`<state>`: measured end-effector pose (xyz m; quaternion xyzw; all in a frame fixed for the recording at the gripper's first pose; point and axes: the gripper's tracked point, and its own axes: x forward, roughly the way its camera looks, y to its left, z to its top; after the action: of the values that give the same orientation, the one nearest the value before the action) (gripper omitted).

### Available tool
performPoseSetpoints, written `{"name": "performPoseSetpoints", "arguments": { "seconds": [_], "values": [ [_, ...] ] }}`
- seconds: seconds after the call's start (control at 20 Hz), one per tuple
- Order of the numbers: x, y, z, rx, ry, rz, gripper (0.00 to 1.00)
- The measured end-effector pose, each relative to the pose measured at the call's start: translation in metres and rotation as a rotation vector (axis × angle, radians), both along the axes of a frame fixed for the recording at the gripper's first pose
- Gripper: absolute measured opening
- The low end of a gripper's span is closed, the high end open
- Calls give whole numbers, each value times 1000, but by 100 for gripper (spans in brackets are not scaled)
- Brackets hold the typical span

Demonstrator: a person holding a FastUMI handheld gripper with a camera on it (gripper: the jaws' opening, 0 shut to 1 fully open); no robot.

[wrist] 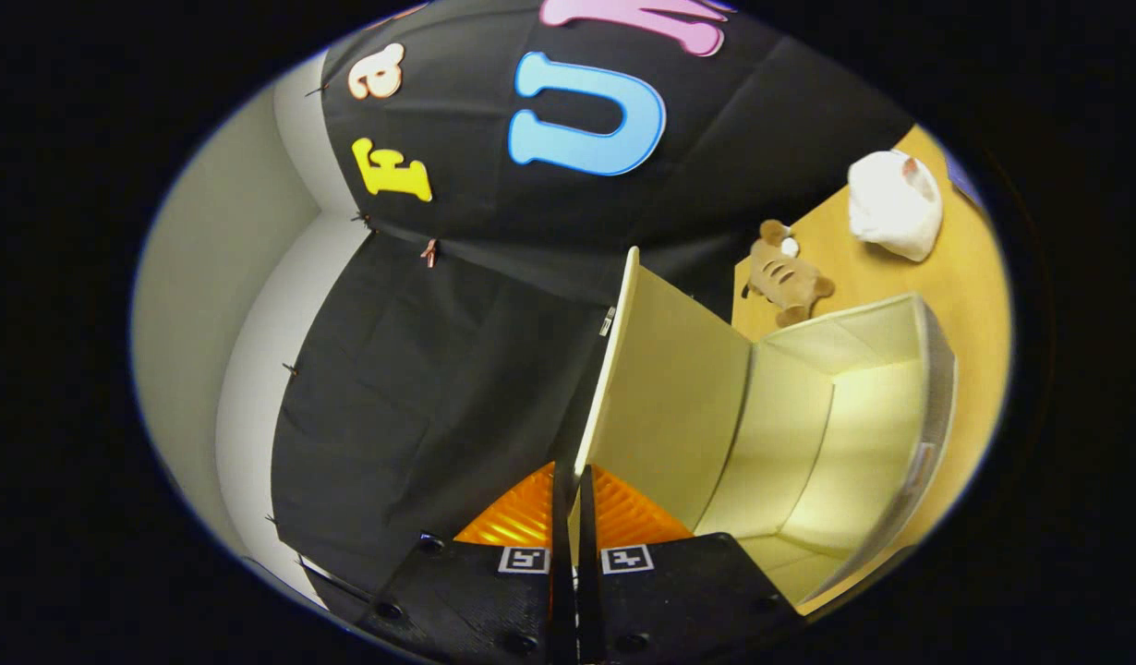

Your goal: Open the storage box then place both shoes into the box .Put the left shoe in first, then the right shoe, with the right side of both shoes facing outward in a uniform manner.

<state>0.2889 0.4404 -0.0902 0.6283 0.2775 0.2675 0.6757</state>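
Nearest us, our gripper (pixel 573 517) pinches both fingers narrowly on the edge of the pale cream lid flap (pixel 665 406); the flap belongs to the cream fabric storage box (pixel 854 406), which gapes open on the yellow wooden table (pixel 979 277); beyond it we see a brown plush toy (pixel 790 277) and a crumpled white bag (pixel 896 203).

And there's a small brown striped plush toy (pixel 788 274) lying on the yellow wooden worktop (pixel 970 296), close to its edge by the black cloth wall (pixel 457 369). Near it, a crumpled white cloth bundle (pixel 893 205) rests on the same worktop.
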Motion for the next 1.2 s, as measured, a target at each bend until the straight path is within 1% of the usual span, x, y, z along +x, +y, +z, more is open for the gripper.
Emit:
{"name": "performPoseSetpoints", "arguments": {
  "seconds": [0.2,0.45,0.55,0.6,0.65,0.75,0.9,0.95,1.1,1.2],
  "values": [
    [27,46,5,-45,-11,2,6],
    [50,107,-5,-99,29,46,6],
    [54,126,-11,-129,40,58,7],
    [57,132,-14,-145,44,58,10],
    [58,137,-18,-157,48,51,10],
    [56,141,-23,-174,48,52,23],
    [53,138,-37,-207,64,71,57],
    [53,133,-31,-206,48,66,59],
    [50,118,-14,-232,-35,47,59],
    [42,99,1,-278,-105,21,59]
  ]
}}
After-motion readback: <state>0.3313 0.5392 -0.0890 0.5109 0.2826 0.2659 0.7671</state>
